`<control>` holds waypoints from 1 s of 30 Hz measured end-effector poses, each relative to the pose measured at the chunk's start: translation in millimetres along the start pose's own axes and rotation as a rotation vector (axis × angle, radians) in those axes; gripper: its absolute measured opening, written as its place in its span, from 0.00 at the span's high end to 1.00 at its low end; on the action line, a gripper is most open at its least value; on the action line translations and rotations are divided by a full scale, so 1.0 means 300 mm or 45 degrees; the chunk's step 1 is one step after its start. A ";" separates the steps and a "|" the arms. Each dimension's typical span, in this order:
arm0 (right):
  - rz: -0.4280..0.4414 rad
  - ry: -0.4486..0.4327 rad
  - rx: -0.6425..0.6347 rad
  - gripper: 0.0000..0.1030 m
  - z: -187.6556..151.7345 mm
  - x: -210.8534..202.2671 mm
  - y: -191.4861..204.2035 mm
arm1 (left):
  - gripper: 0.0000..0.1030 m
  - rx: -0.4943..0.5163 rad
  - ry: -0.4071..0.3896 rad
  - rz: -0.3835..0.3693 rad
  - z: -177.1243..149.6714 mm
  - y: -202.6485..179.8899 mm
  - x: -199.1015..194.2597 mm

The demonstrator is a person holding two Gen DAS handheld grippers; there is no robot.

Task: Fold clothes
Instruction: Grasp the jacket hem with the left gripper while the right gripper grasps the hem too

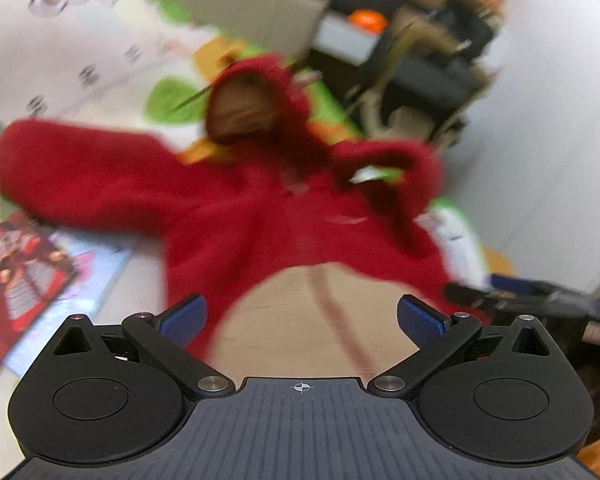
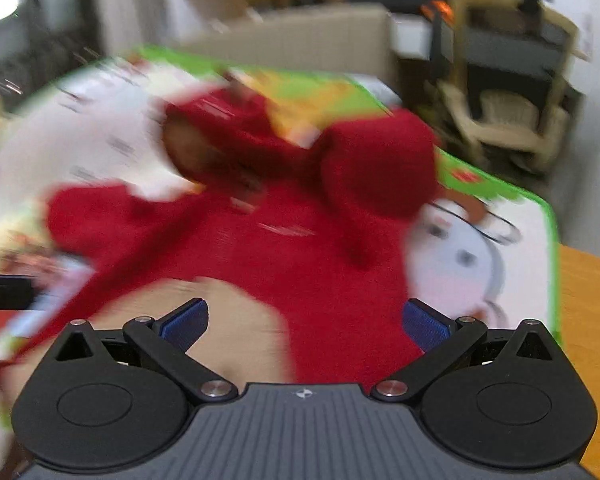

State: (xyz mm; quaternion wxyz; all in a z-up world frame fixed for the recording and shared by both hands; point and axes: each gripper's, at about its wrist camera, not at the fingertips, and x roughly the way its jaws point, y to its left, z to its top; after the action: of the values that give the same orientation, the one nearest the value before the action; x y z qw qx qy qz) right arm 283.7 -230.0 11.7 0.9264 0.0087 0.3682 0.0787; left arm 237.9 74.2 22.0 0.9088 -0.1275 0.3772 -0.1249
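Blue-padded fingers of the left gripper (image 1: pixel 302 316) and the right gripper (image 2: pixel 304 320) stand spread wide, holding nothing, above a red hooded fleece (image 1: pixel 260 208) lying sleeves-out on a cartoon-print mat (image 2: pixel 480 248). At 9 o'clock lies a picture book (image 1: pixel 24 264). Motion blur leaves no lettering readable.

Red hoodie (image 1: pixel 236 208) on cartoon-print mat (image 2: pixel 480 248)
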 end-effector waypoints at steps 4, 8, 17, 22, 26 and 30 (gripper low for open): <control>0.130 0.210 0.235 0.00 -0.032 0.146 -0.145 | 0.00 -0.040 0.181 -0.023 -0.005 0.149 0.073; 0.203 0.163 0.330 0.00 -0.052 0.138 -0.171 | 0.00 -0.154 0.290 -0.112 -0.036 0.224 0.121; 0.173 0.201 0.181 0.00 -0.016 0.147 -0.137 | 0.00 -0.254 0.377 -0.139 0.003 0.254 0.152; 0.142 0.128 0.104 0.11 0.013 0.180 -0.117 | 0.00 -0.227 0.285 -0.142 0.053 0.242 0.167; 0.082 0.119 0.043 0.32 0.005 0.197 -0.082 | 0.28 -0.149 0.272 -0.027 0.025 0.209 0.210; 0.120 0.121 -0.015 0.63 -0.031 0.142 -0.045 | 0.64 -0.107 0.274 0.016 -0.016 0.185 0.185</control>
State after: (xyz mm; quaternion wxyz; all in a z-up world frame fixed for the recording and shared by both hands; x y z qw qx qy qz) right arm 309.7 -237.2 -24.9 0.9031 0.0167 0.4106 0.1247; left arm 279.8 107.6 -35.6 0.8576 -0.1491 0.4783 -0.1162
